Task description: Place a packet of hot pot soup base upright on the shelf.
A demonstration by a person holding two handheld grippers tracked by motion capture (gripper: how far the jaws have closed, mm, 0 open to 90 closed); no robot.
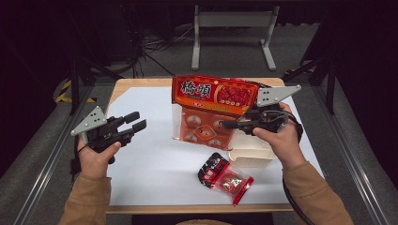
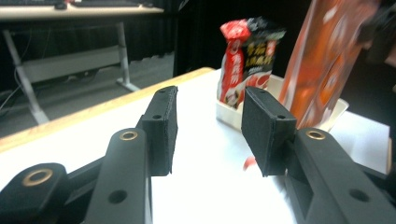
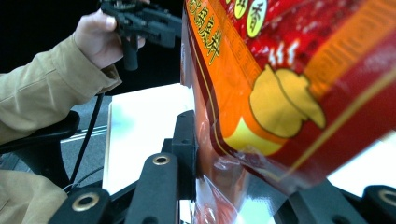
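A large orange snack bag [image 1: 213,99] with red print hangs upright above the middle of the white sheet, and my right gripper [image 1: 231,124] is shut on its lower right part. In the right gripper view the orange bag [image 3: 299,79] sits between the jaws and hides the far one. My left gripper [image 1: 133,125] stands open above the left of the table, holding nothing; its pads [image 2: 161,126] are wide apart. A small red and black packet [image 1: 220,172] lies near the front edge, and the same packet [image 2: 245,56] appears beyond the left gripper.
A white shallow box [image 1: 251,153] sits under my right hand, beside the small packet. The white sheet [image 1: 150,159] covers the wooden table [image 1: 141,82]. A metal stand [image 1: 232,28] and cables are on the floor behind.
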